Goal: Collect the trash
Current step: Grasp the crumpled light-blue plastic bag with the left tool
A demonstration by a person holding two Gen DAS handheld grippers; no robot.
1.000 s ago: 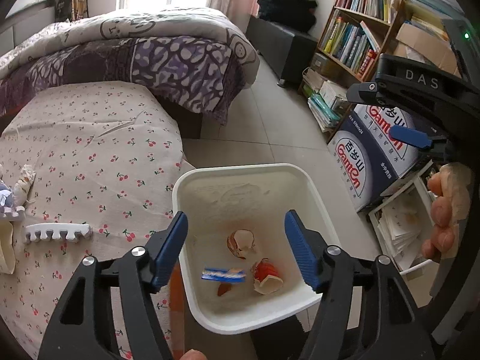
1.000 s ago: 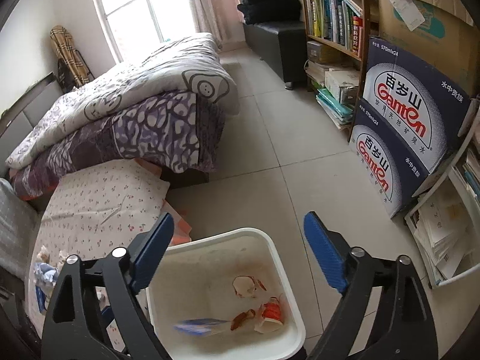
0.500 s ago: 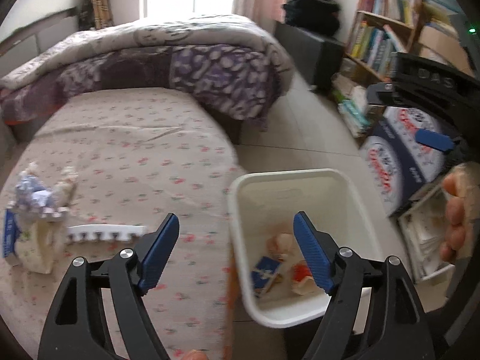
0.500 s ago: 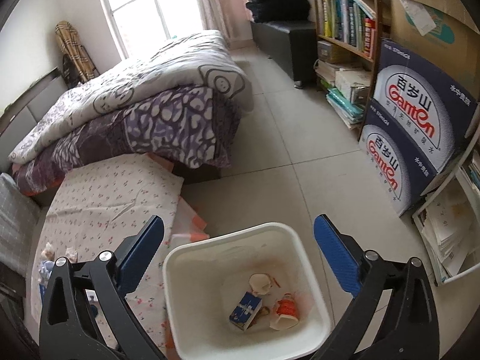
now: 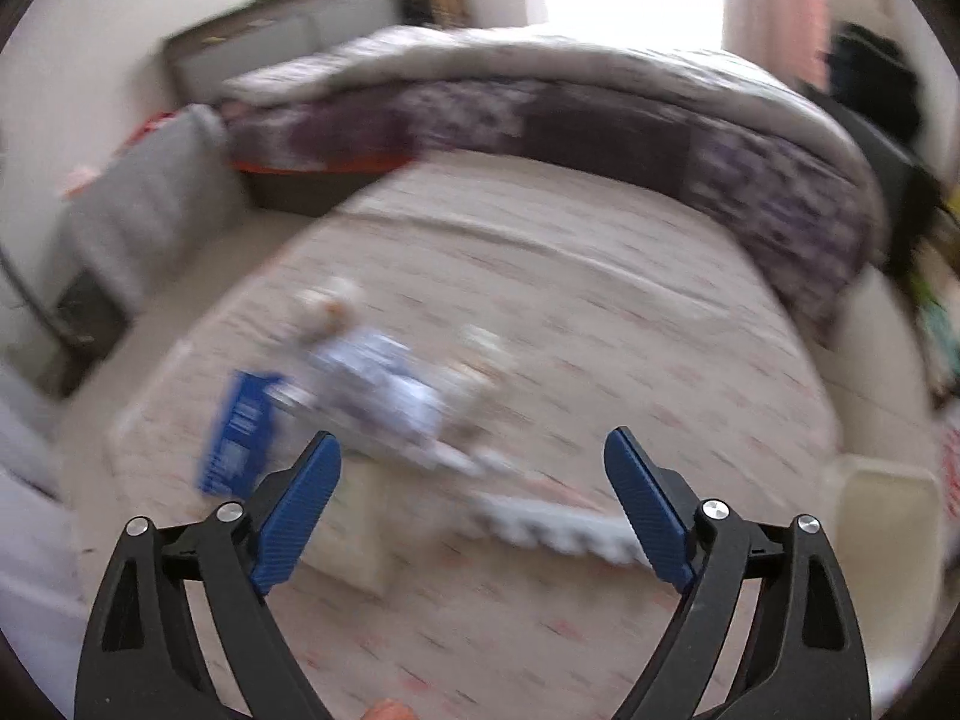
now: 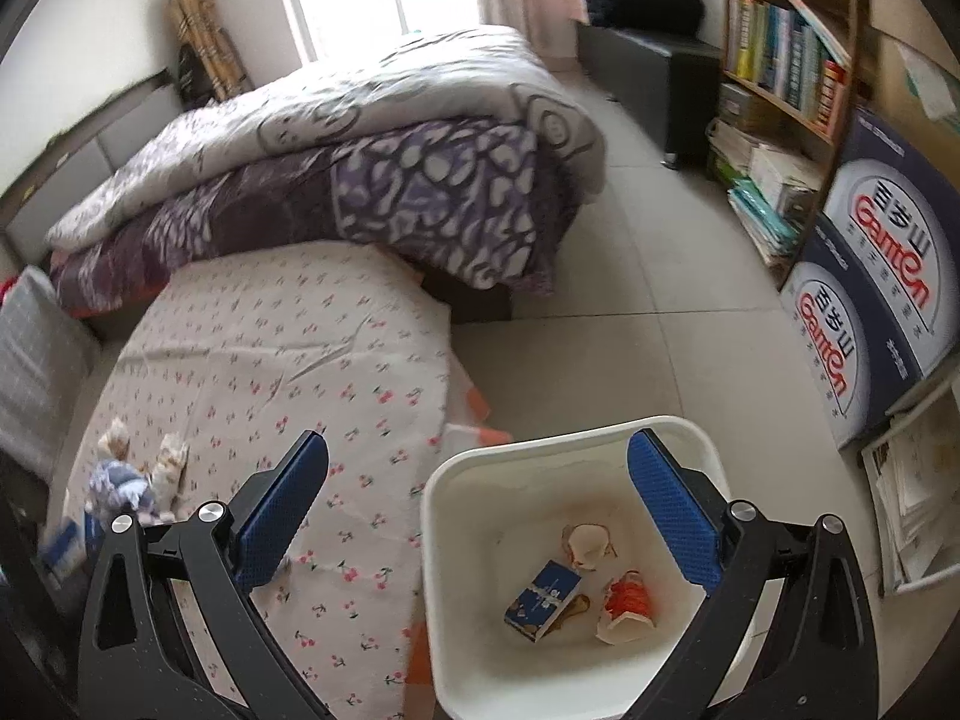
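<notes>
Trash is split between two places now; a small blue box point(image 6: 545, 599), a red-and-white crumpled piece point(image 6: 627, 603) and a pale scrap point(image 6: 587, 540) lie on the floor of the white bin point(image 6: 433, 546), while a blurred cluster of wrappers point(image 5: 384, 387), a blue packet point(image 5: 240, 438) and a white toothed strip point(image 5: 558, 531) remain on the cherry-print sheet point(image 5: 600, 324). The left gripper point(image 5: 473, 507), which a second ago looked straight down into the bin, has swung across to the bed; its view is smeared by the sweep, and the bin is only a pale edge at its far right point(image 5: 888, 516); its jaws have just been opening and stand wide with nothing between them. The right gripper point(image 6: 477, 516) has slid sideways but hangs over the bin's near rim, jaws spread fully and empty. One load seems delivered; the left hand looks set to fetch the next piece from the sheet.
</notes>
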